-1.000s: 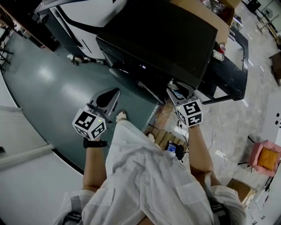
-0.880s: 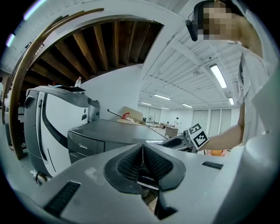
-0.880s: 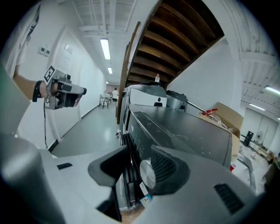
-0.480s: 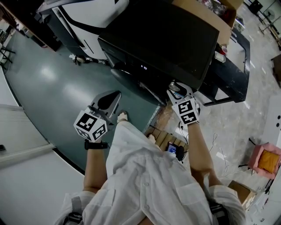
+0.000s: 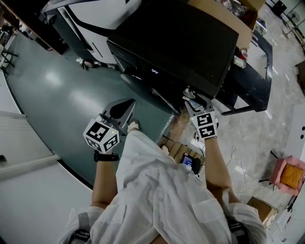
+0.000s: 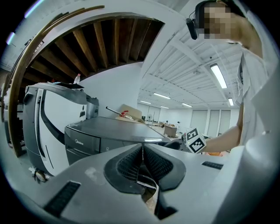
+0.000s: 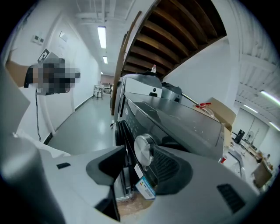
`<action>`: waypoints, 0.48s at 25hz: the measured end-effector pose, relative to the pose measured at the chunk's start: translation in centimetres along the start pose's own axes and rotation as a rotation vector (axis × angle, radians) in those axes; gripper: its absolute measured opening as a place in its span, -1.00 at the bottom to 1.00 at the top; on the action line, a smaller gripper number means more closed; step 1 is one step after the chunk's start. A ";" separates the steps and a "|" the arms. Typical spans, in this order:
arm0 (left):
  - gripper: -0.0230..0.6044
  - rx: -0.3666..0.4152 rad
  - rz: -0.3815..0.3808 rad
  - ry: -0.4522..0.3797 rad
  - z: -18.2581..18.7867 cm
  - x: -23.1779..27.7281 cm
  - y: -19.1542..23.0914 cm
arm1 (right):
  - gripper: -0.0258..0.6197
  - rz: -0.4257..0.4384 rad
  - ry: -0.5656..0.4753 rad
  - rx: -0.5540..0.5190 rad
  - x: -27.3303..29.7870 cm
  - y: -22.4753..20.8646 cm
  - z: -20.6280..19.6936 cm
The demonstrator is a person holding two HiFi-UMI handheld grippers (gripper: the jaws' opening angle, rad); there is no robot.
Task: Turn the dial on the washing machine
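The dark washing machine stands in front of me. Its round silver dial sticks out of the front panel, and in the head view the dial shows just beyond the right fingertips. My right gripper is open around the dial. The right pad lies close beside the dial, and the left finger stands clear of it. My left gripper hangs left of the machine, above the floor. In its own view the left gripper is shut with nothing between its pads.
A white appliance stands to the left of the washer, and a cardboard box lies behind its top. A blue-and-white sticker sits below the dial. A wooden pallet and cables lie by my feet. A pink basket is far right.
The right gripper's marker cube has rolled and settled slightly lower at the dial. The left gripper has drifted a little to the right. Both jaws stand as before.
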State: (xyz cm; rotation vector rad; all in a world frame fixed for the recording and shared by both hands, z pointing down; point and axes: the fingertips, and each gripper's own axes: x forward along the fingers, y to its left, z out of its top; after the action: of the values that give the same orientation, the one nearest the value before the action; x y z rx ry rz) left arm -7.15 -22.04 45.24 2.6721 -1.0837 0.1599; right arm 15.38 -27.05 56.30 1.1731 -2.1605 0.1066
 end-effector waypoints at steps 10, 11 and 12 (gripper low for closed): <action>-0.87 0.012 -0.019 0.005 0.2 0.7 -0.3 | -0.11 0.020 0.071 0.096 0.7 0.9 -2.7; -0.87 0.013 -0.020 0.005 0.3 0.8 -0.3 | -0.08 0.026 0.079 0.103 0.8 0.9 -2.8; -0.87 0.014 -0.020 0.006 0.4 0.9 -0.4 | -0.09 0.030 0.080 0.107 0.8 1.0 -2.9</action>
State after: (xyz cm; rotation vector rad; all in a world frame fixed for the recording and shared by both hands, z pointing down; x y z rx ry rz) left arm -6.27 -22.46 44.95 2.6927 -1.0574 0.1720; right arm 15.83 -25.98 59.28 1.1762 -2.1243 0.2814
